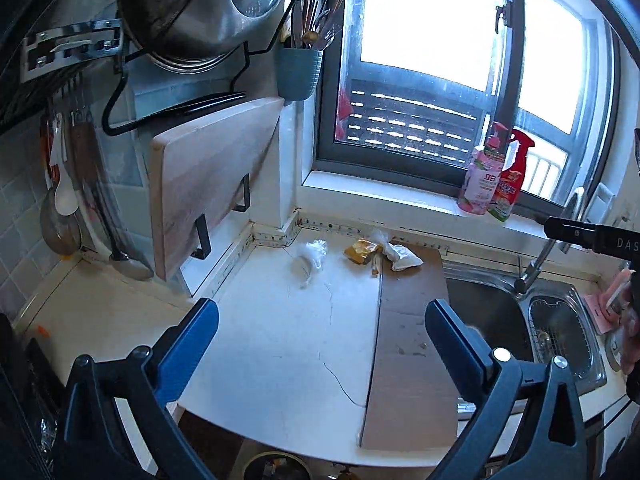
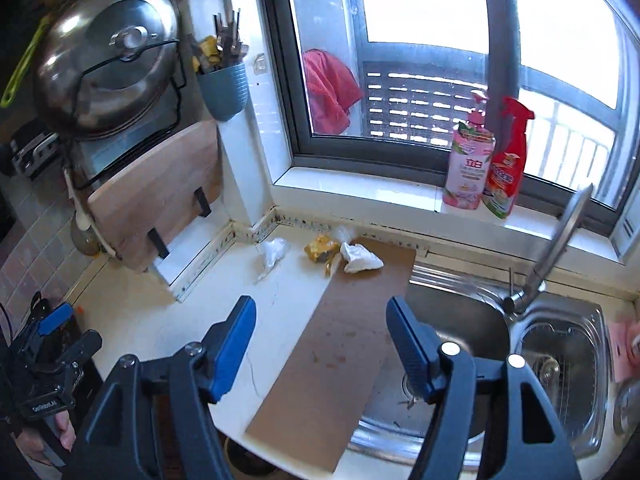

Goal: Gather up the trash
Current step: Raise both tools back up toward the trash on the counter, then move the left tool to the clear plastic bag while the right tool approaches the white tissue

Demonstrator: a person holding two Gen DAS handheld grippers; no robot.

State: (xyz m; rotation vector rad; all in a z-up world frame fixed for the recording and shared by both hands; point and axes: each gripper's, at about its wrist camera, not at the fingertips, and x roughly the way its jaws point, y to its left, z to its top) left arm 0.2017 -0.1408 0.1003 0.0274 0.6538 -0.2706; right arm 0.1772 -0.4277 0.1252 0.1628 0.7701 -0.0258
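Trash lies at the back of the white counter under the window: a clear crumpled plastic bag (image 1: 311, 258) (image 2: 273, 254), a yellow wrapper (image 1: 360, 251) (image 2: 320, 249) and a white crumpled wad (image 1: 402, 258) (image 2: 360, 260) on the far end of a brown board (image 1: 412, 344) (image 2: 332, 356). My left gripper (image 1: 322, 334) is open and empty, above the near counter, well short of the trash. My right gripper (image 2: 322, 334) is open and empty, above the board beside the sink. The left gripper also shows in the right wrist view (image 2: 60, 332) at the far left.
A steel sink (image 2: 500, 360) with a faucet (image 2: 556, 248) lies right of the board. Two spray bottles (image 2: 484, 160) stand on the windowsill. A wooden cutting board (image 1: 208, 184), pot lids and hanging utensils are on the left wall. A round bin (image 1: 276, 466) shows below the counter edge.
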